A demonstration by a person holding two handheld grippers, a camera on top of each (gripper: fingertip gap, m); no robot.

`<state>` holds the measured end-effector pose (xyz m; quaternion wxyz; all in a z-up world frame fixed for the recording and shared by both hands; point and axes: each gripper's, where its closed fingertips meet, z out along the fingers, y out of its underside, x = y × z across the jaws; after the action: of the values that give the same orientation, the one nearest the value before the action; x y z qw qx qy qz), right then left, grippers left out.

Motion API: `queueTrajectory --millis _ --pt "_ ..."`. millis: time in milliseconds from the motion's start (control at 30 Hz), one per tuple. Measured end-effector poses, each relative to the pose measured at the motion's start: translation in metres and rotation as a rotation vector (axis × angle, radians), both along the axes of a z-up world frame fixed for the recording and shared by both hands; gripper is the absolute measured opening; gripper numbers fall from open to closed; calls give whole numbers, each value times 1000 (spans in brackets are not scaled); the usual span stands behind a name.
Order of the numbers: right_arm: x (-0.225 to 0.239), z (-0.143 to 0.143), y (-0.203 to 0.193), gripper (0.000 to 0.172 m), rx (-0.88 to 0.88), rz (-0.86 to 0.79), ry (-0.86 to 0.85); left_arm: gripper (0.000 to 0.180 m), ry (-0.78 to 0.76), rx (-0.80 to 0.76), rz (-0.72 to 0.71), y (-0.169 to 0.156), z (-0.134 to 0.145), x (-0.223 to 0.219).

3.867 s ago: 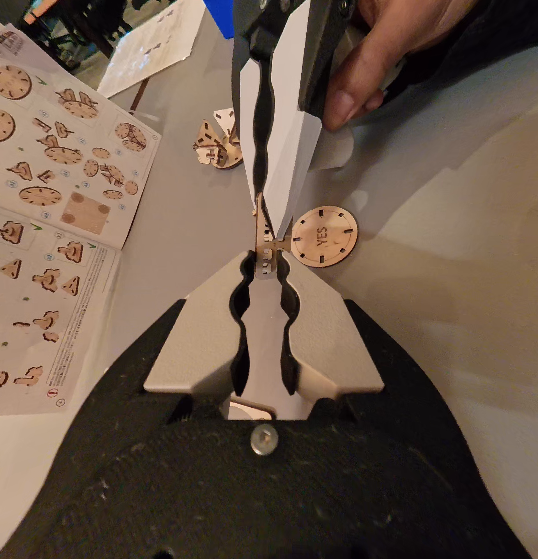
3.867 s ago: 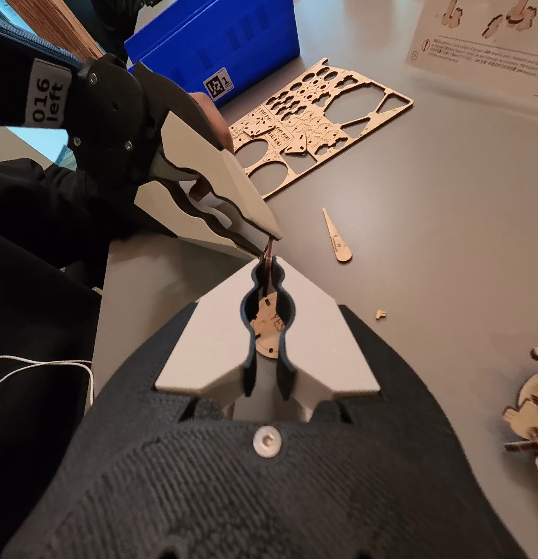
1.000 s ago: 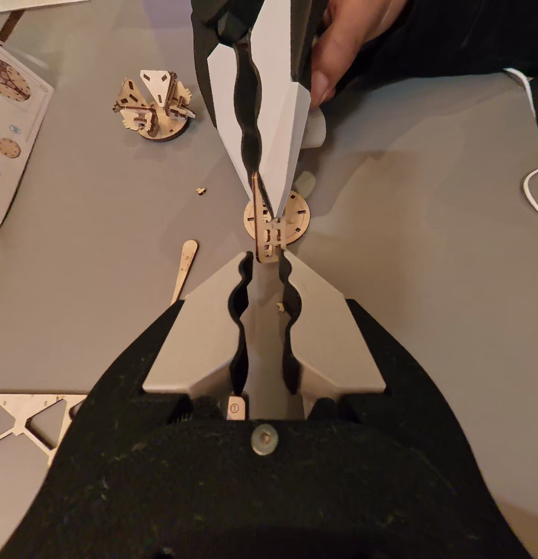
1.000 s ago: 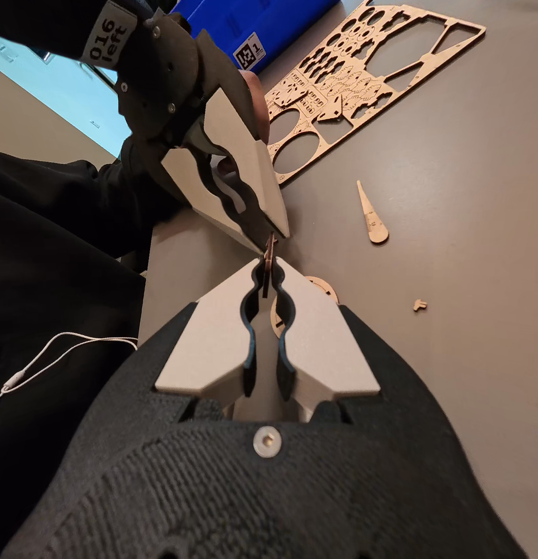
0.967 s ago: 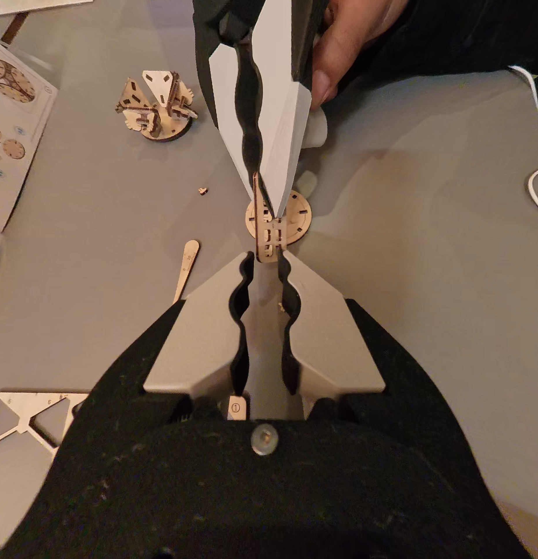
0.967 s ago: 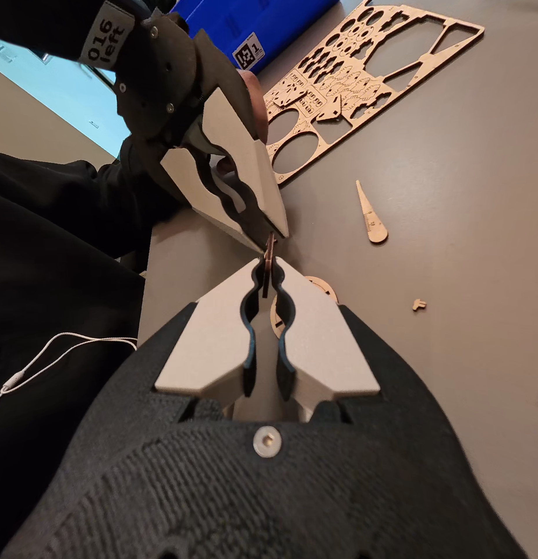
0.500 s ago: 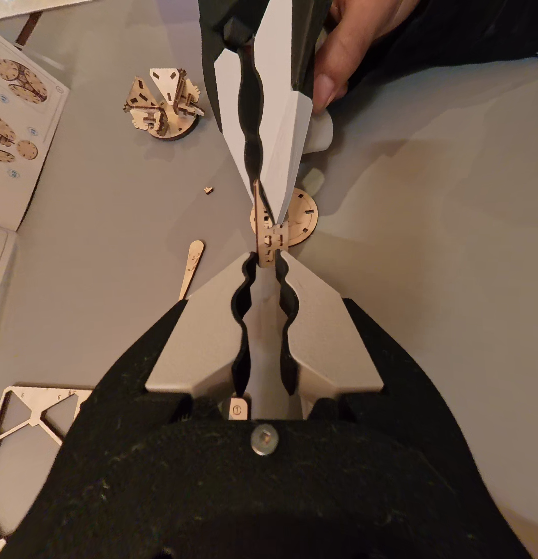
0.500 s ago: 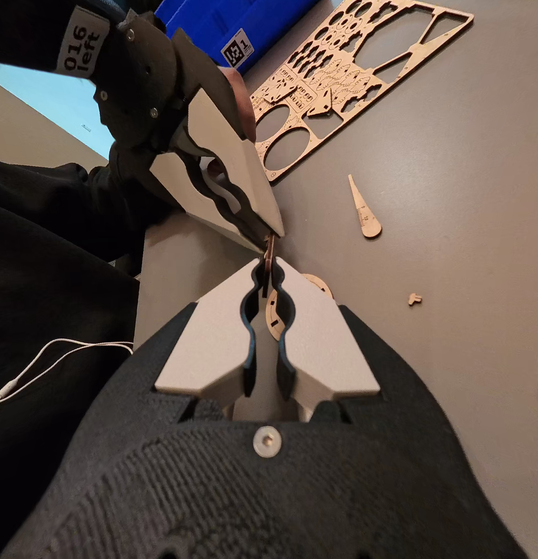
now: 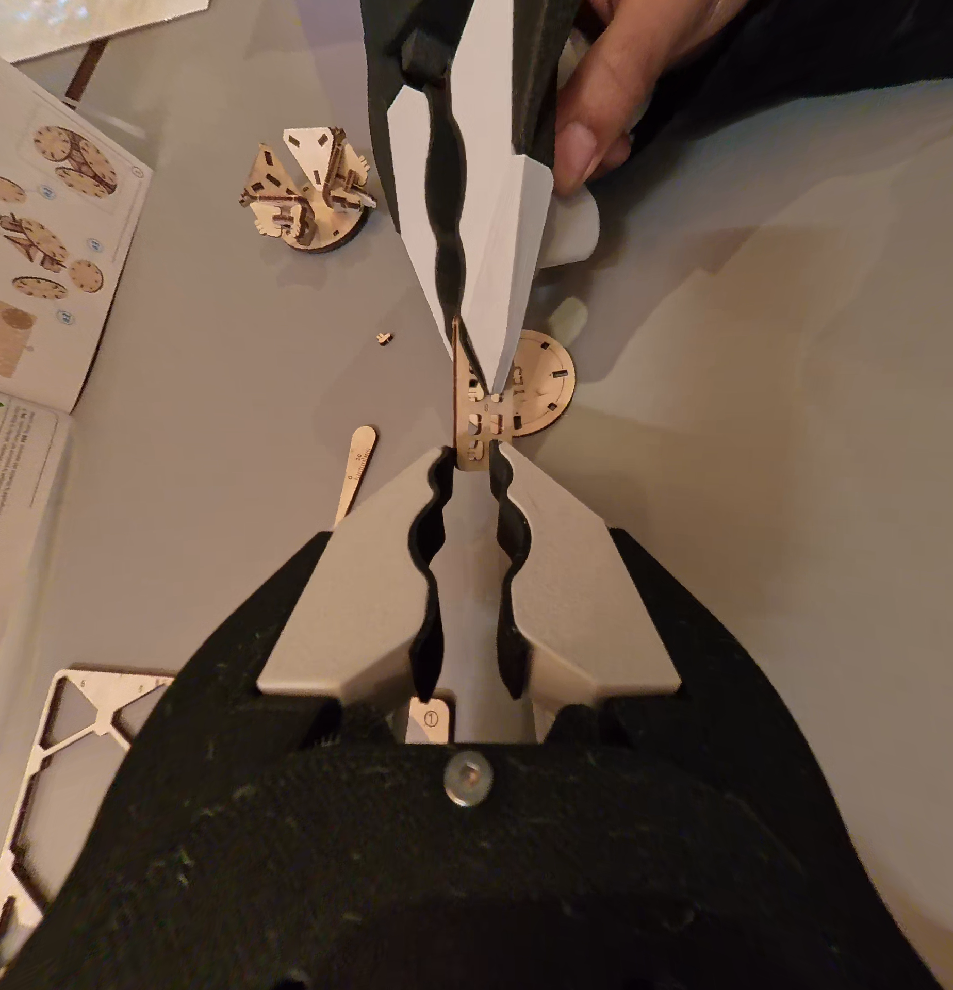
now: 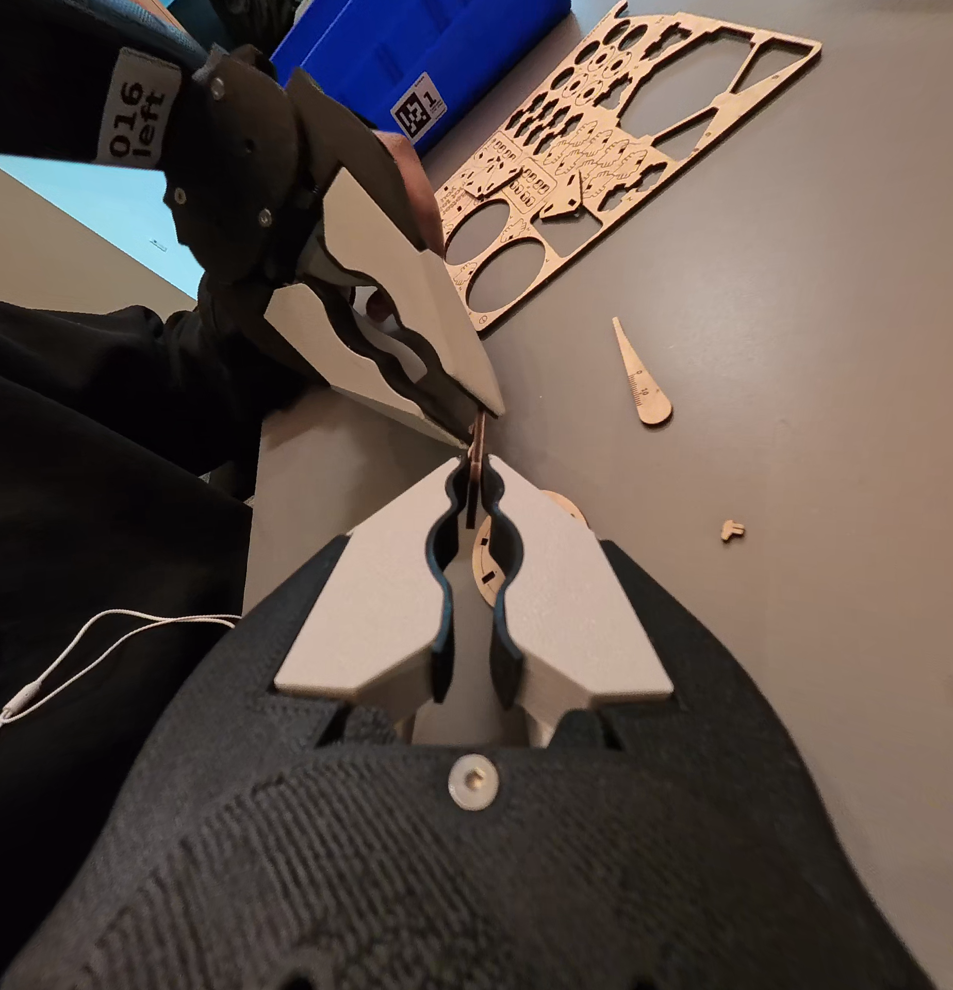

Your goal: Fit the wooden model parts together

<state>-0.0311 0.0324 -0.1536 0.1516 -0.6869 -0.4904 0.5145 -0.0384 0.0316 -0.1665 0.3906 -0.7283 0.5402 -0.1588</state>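
Two grippers pinch one slotted wooden piece [image 9: 477, 423], long axis 12-to-6: left gripper [image 9: 473, 459] slightly parted on its near end, right gripper [image 10: 474, 465] nearly closed on it; wooden disc [image 9: 549, 391] at 1 o'clock bears lettering.

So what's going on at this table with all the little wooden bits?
A person is working two hand-held grippers over a grey table. The right gripper is shut on a small slotted wooden piece, held on edge above a wooden disc. The left gripper has its fingertips at that piece's near end. A half-built wooden model, a cut-out sheet and an instruction booklet lie nearby.
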Motion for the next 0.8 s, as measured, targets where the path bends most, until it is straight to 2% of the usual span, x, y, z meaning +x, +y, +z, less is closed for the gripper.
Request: queueTrajectory --millis 133,333,433,533,633,800 --pt "-2 7 1 3 21 3 57 12 -68 -56 2 -1 4 1" --pt "-5 22 7 26 15 -32 152 12 -190 -74 38 5 20 -1" --pt "-5 31 12 29 48 -60 202 12 -261 -66 89 13 31 -5" --pt "-5 42 14 26 90 -73 262 12 -381 -101 138 19 43 -5" --pt "-7 45 12 13 105 -82 294 12 -462 -173 149 18 45 2" --pt "-5 41 16 0 78 -91 278 9 -444 -142 139 16 46 7"
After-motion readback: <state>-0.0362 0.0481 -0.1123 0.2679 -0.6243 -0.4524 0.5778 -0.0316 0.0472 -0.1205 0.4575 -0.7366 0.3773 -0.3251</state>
